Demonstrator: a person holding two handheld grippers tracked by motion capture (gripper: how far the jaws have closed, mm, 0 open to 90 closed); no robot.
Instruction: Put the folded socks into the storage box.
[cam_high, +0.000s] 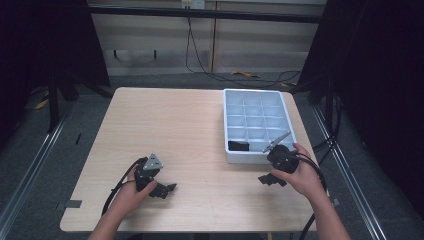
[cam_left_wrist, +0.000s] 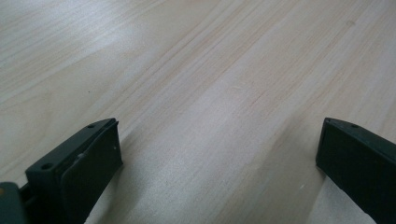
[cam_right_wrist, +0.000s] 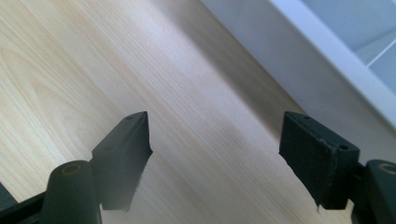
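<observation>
Your left hand (cam_high: 129, 196) rests low at the near left of the surface (cam_high: 185, 130), its tongs (cam_high: 165, 190) spread wide over bare wood. At the near right, your right hand (cam_high: 304, 176) angles its tongs (cam_high: 272, 180), also wide and empty, just beside the near wall of the white divided tray (cam_high: 256, 156).

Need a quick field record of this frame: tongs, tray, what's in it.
left tongs: open, low over bare table, nothing between the jaws
right tongs: open, nothing held, just in front of the tray's near wall
tray: white, divided into compartments, on the table's right side
black item: in the tray's near-left compartment
table: light wood
</observation>
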